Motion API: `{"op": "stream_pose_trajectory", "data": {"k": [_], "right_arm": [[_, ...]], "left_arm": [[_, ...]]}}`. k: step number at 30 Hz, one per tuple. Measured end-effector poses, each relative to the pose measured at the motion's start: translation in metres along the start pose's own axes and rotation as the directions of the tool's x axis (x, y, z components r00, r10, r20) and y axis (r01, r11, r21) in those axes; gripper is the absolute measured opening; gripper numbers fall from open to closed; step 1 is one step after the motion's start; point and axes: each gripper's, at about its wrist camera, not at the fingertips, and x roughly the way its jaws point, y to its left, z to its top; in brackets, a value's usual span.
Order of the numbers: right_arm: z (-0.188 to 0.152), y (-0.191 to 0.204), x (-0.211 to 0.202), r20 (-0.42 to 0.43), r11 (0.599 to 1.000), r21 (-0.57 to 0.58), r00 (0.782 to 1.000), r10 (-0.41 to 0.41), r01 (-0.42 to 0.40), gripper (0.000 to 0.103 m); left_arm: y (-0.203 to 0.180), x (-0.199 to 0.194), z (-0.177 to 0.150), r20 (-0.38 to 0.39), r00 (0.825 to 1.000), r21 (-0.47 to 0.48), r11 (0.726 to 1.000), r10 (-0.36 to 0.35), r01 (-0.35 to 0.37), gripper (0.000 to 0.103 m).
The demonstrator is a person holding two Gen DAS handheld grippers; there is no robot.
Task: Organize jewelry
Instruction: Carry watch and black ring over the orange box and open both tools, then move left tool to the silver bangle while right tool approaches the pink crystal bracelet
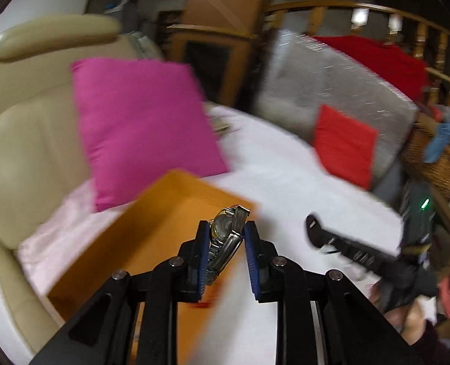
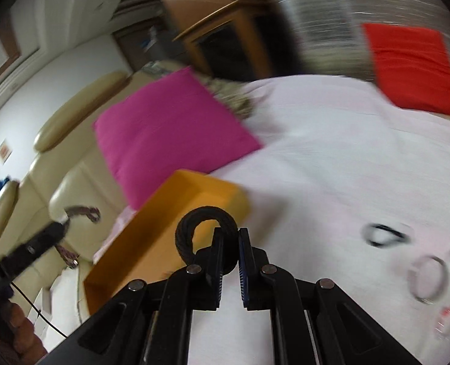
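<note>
My left gripper (image 1: 226,228) is shut on a silver wristwatch (image 1: 225,234) with a metal band and holds it above the near edge of an orange box (image 1: 164,213). My right gripper (image 2: 231,234) is shut on a black braided ring-shaped bracelet (image 2: 191,228), held just in front of the orange box (image 2: 176,222). In the right wrist view the left gripper (image 2: 65,223) shows at far left with the watch band (image 2: 82,213) hanging from it. In the left wrist view the right gripper (image 1: 311,223) shows at right. Both views are motion-blurred.
The box lies on a white cloth (image 2: 331,158) beside a pink cushion (image 2: 170,127) and a beige leather sofa (image 1: 18,140). A black loop (image 2: 383,234), a silver bangle (image 2: 428,276) and a reddish ring (image 2: 447,322) lie on the cloth at right. A red cushion (image 2: 413,64) lies at the back.
</note>
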Motion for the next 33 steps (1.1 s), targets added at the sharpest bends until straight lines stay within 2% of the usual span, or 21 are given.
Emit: {"op": "stream_pose_trajectory", "data": {"k": [2, 4, 8, 11, 15, 18, 19, 20, 22, 23, 24, 25, 26, 29, 33], "right_arm": [[0.007, 0.027, 0.035, -0.074, 0.999, -0.016, 0.997, 0.032, -0.033, 0.01], [0.01, 0.048, 0.066, -0.133, 0.999, -0.033, 0.991, 0.026, -0.031, 0.01], [0.014, 0.074, 0.125, -0.253, 0.999, -0.033, 0.968, -0.004, -0.004, 0.01], [0.012, 0.08, 0.158, -0.324, 0.999, -0.038, 0.945, -0.045, 0.035, 0.01], [0.008, 0.078, 0.194, -0.408, 0.993, -0.048, 0.905, -0.122, 0.112, 0.013], [0.008, 0.076, 0.206, -0.434, 0.984, -0.065, 0.884, -0.176, 0.164, 0.013], [0.009, 0.076, 0.206, -0.432, 0.983, -0.068, 0.883, -0.185, 0.173, 0.013], [0.011, 0.074, 0.204, -0.424, 0.983, -0.064, 0.887, -0.183, 0.173, 0.015], [0.015, 0.072, 0.196, -0.402, 0.987, -0.036, 0.902, -0.156, 0.155, 0.029], [0.018, 0.072, 0.19, -0.384, 0.991, -0.017, 0.914, -0.131, 0.135, 0.032], [0.021, 0.071, 0.18, -0.356, 0.994, 0.001, 0.929, -0.1, 0.108, 0.042], [0.024, 0.07, 0.168, -0.325, 0.995, 0.006, 0.941, -0.091, 0.099, 0.057], [0.027, 0.068, 0.153, -0.279, 0.995, 0.007, 0.955, -0.098, 0.104, 0.06], [0.031, 0.061, 0.106, -0.164, 0.996, 0.005, 0.983, -0.084, 0.087, 0.061], [0.028, 0.029, 0.03, -0.041, 0.995, 0.035, 0.995, -0.092, 0.093, 0.061]], "left_arm": [[0.023, 0.011, -0.003, -0.041, 0.998, -0.007, 0.999, 0.046, -0.046, 0.024], [0.044, 0.031, -0.01, -0.1, 0.992, -0.024, 0.996, 0.08, -0.083, 0.024], [0.076, 0.072, -0.027, -0.223, 0.97, -0.06, 0.992, 0.099, -0.115, 0.024], [0.087, 0.095, -0.037, -0.289, 0.951, -0.073, 0.988, 0.11, -0.136, 0.024], [0.099, 0.119, -0.05, -0.356, 0.923, -0.068, 0.981, 0.146, -0.181, 0.024], [0.102, 0.125, -0.052, -0.375, 0.911, -0.055, 0.976, 0.173, -0.209, 0.024], [0.103, 0.126, -0.052, -0.389, 0.903, -0.052, 0.974, 0.185, -0.221, 0.025], [0.105, 0.129, -0.052, -0.4, 0.897, -0.052, 0.972, 0.188, -0.228, 0.026], [0.108, 0.129, -0.052, -0.41, 0.892, -0.064, 0.969, 0.192, -0.238, 0.034], [0.108, 0.126, -0.051, -0.407, 0.892, -0.065, 0.967, 0.199, -0.245, 0.044], [0.107, 0.121, -0.05, -0.398, 0.894, -0.064, 0.966, 0.206, -0.252, 0.049], [0.105, 0.114, -0.048, -0.381, 0.899, -0.061, 0.965, 0.215, -0.256, 0.049], [0.102, 0.109, -0.046, -0.371, 0.903, -0.057, 0.965, 0.219, -0.257, 0.049], [0.086, 0.087, -0.036, -0.318, 0.92, -0.037, 0.967, 0.227, -0.251, 0.049], [0.048, 0.058, -0.022, -0.233, 0.948, 0.004, 0.975, 0.218, -0.223, 0.053]]}}
